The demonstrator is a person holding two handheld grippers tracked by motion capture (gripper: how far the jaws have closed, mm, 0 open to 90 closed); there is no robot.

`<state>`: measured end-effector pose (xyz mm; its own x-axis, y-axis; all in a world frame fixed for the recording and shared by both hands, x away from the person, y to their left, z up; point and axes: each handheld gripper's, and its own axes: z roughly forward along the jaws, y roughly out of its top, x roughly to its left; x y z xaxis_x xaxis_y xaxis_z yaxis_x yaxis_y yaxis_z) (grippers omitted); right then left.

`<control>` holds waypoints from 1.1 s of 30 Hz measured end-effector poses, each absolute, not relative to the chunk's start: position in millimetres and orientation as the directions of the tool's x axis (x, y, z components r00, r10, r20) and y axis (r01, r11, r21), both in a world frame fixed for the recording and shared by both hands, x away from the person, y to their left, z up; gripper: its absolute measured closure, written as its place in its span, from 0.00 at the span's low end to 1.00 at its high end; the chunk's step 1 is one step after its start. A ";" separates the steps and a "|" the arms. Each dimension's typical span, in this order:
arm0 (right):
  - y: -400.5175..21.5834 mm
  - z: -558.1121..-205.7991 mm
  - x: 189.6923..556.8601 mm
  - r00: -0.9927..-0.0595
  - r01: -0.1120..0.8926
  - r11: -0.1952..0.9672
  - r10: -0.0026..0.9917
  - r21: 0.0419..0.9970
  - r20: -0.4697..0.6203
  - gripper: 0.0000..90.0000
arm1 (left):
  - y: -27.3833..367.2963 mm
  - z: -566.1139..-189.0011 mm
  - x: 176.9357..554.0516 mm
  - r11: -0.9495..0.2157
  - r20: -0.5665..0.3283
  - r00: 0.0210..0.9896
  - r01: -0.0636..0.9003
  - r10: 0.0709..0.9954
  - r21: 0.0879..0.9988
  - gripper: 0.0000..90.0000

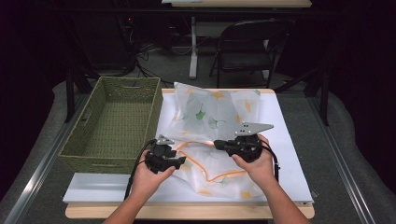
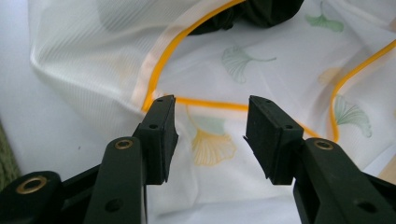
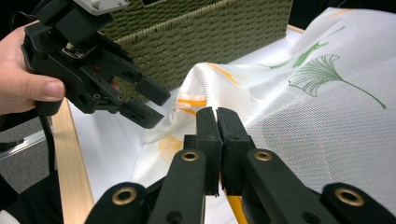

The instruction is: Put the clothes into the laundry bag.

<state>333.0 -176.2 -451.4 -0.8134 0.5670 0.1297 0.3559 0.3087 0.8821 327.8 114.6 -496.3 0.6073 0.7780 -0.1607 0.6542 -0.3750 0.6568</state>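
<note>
Both claws, left (image 1: 180,161) and right (image 1: 219,145), meet the white leaf-print cloth (image 1: 212,116) beside a green basket (image 1: 114,123).

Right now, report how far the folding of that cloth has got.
Done: part of the sheer cloth already lies doubled over. In hand: right gripper pinches the orange-trimmed edge; left gripper stands open over the trim. Left: finish folding; the basket holds nothing yet.
</note>
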 end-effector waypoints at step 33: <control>-206.3 -454.1 338.5 -0.771 0.386 0.248 0.616 0.888 0.163 0.98 | 115.8 -544.0 322.8 -0.420 -0.075 0.579 0.668 0.812 0.615 0.79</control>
